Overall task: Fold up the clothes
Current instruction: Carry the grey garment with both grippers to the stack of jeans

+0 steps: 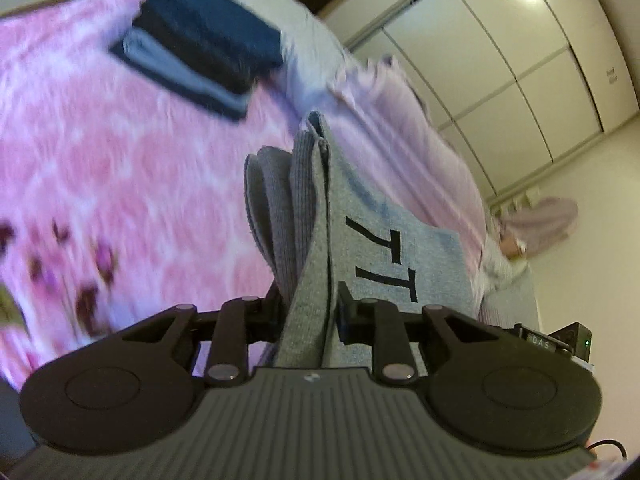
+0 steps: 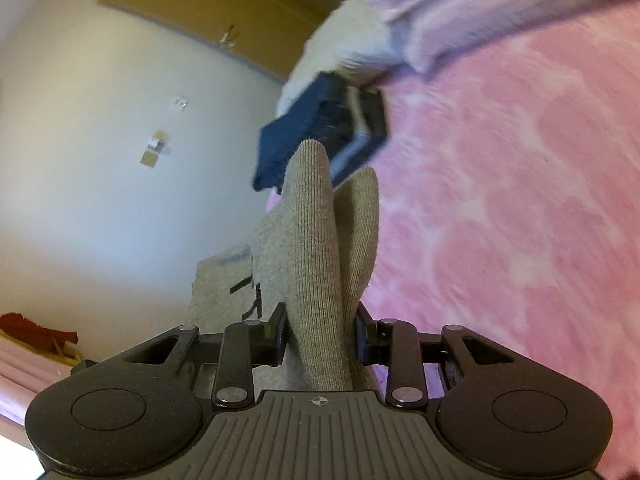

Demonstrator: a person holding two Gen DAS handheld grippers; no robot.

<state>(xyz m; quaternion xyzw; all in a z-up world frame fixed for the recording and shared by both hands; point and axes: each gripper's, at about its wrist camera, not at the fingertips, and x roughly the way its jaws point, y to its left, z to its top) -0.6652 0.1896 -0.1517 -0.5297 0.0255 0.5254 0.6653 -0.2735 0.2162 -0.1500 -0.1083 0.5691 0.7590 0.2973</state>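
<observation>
A grey knit garment with black lettering is lifted above the pink bed. My left gripper is shut on a bunched fold of it, and ribbed layers stick up past the jaws. In the right wrist view the same grey garment looks beige, and my right gripper is shut on another thick fold. The lettered panel hangs to the left of that gripper. The fingertips of both grippers are hidden by the cloth.
A pink floral blanket covers the bed. A stack of folded dark blue and grey clothes lies on it beside a white pillow. Wardrobe doors stand past the bed's edge. A red cloth lies low at the left.
</observation>
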